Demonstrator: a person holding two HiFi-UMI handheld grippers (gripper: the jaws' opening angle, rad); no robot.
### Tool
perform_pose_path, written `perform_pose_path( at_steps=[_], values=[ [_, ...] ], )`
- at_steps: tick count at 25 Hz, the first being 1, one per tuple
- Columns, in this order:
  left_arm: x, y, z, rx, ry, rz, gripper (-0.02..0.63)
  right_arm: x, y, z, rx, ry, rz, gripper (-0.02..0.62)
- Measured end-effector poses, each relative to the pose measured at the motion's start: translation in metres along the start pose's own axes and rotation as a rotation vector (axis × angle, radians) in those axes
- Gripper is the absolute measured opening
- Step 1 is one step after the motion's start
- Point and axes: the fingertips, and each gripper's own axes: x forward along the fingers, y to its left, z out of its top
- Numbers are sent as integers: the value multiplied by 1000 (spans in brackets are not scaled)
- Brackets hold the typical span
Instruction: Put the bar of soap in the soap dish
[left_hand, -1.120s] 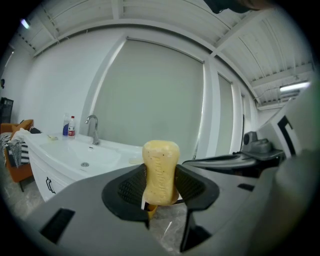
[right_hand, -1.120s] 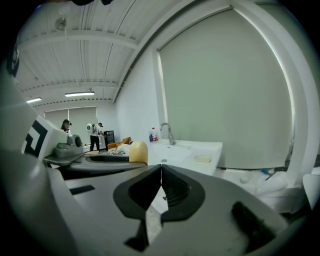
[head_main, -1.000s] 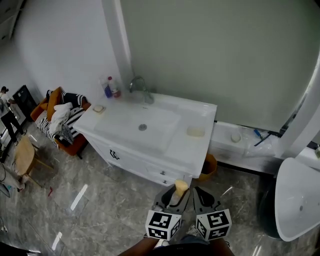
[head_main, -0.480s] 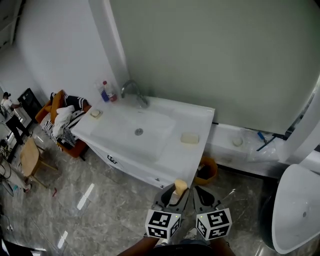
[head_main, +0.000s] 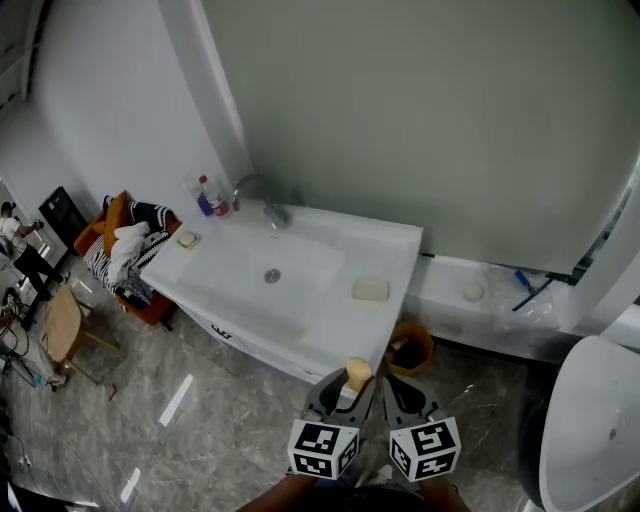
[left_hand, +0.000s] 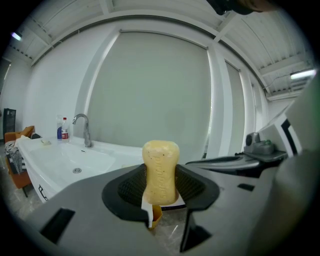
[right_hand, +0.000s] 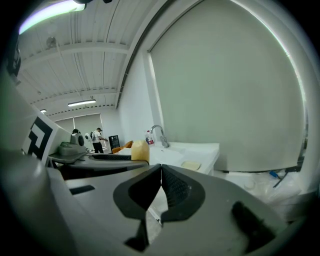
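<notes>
Standing upright between the jaws of my left gripper (head_main: 352, 386), the yellow bar of soap (left_hand: 160, 172) is pinched at its lower half by the ribbed pads, and its rounded top rises clear above them. Letters are pressed into its face, but I cannot read them. My right gripper (right_hand: 161, 187) hangs just beside the left with its jaws pressed together on nothing.

Both grippers are held over the marbled floor (head_main: 230, 420), apart from the white vanity (head_main: 400, 250). A pale soap dish (head_main: 370, 290) lies on the counter to the right of the basin (head_main: 270, 270), nearer my side than the chrome faucet (head_main: 262, 195). Beside the faucet stand a blue bottle (head_main: 204, 203) and a white bottle with a red label (head_main: 217, 199); their print is too small to read. A second small pale dish (head_main: 187, 240) sits at the counter's far left corner.

An orange bin (head_main: 407, 352) stands on the floor against the vanity's near end, between my grippers and the dish. Left of the vanity an orange armchair (head_main: 110, 215) holds striped cloth, with a wooden chair (head_main: 60, 325) nearer me.
</notes>
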Motion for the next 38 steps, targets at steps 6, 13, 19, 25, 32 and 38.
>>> perform_pose_path(
  at_steps=[6, 13, 19, 25, 32, 38],
  values=[
    [23, 10, 1, -13, 5, -18, 183, 16, -15, 4, -4, 12, -21, 12],
    [60, 40, 16, 2, 8, -73, 183, 58, -30, 19, -5, 20, -73, 12],
    [90, 69, 19, 5, 26, -129, 183, 100, -38, 23, 4, 44, -117, 12],
    [114, 98, 25, 38, 45, -196, 183, 137, -41, 33, 5, 51, -169, 12],
    [134, 125, 30, 160, 90, -302, 183, 169, -42, 42, 13, 50, -257, 12],
    [152, 136, 26, 294, 145, -383, 183, 180, -47, 46, 13, 35, -330, 12]
  ],
)
